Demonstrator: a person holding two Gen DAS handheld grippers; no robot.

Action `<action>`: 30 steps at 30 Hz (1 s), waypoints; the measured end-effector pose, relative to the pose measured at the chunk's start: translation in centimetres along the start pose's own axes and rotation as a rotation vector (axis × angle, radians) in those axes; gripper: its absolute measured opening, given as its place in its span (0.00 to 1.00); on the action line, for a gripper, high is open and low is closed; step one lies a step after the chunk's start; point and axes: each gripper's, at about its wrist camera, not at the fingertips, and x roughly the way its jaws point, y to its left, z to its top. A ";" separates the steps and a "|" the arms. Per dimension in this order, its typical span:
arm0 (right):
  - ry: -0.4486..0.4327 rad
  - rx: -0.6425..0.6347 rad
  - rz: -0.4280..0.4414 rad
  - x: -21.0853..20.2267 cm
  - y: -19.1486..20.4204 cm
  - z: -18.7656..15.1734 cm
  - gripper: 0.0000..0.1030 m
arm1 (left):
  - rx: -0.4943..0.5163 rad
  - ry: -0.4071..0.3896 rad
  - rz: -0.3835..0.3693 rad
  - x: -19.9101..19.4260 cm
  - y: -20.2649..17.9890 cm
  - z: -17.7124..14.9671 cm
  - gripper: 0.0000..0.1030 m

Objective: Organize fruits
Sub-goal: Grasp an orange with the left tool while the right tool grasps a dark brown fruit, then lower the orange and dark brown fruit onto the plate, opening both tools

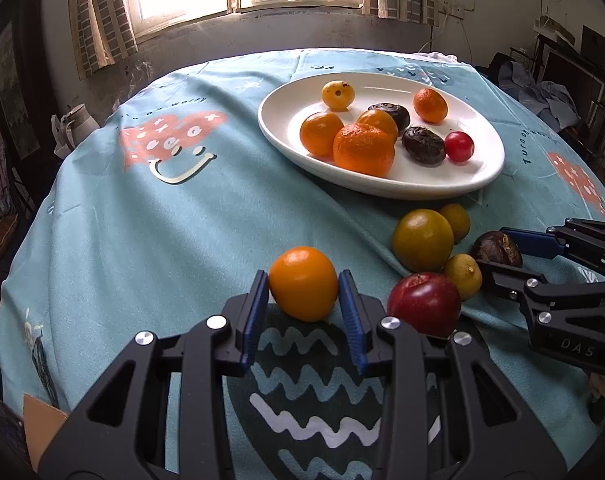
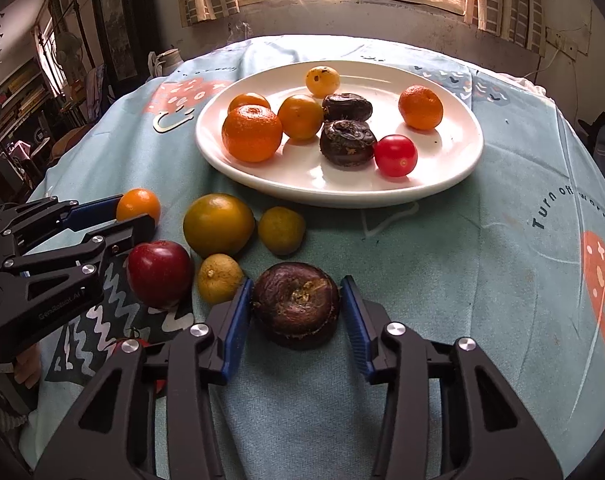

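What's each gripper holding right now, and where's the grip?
The left gripper clamps a small orange fruit by its two sides. The right gripper straddles a dark brown fruit on the cloth; one pad touches, the other shows a gap, so no hold yet.

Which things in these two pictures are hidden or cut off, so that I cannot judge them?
- Small red thing, right wrist view: mostly hidden behind the right gripper; its kind is unclear.
- Brown fruit, right wrist view: a slim gap shows at one pad, so the grip is uncertain.
- Person's hand, right wrist view: cut off by the edge, behind the left gripper.
- Small yellow fruit, left wrist view: half covered by the green fruit.
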 end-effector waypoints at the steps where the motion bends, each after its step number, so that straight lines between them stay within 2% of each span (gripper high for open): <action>1: -0.002 0.004 0.003 0.0 0.0 0.0 0.42 | 0.000 -0.001 0.000 0.0 0.0 0.0 0.36; 14: -0.054 0.046 0.034 -1.9 -0.6 -0.5 0.41 | 0.028 -0.069 0.046 -1.2 -0.4 0.2 0.35; 24: -0.169 0.100 0.057 -5.4 -1.7 -0.8 0.41 | 0.056 -0.121 0.065 -2.4 -1.1 0.3 0.35; 27: -0.219 0.130 0.063 -6.8 -2.6 -0.2 0.41 | 0.059 -0.145 0.050 -3.1 -1.3 1.2 0.35; 30: -0.249 0.144 0.046 -7.7 -3.6 1.6 0.41 | 0.064 -0.159 0.031 -3.3 -1.6 3.7 0.35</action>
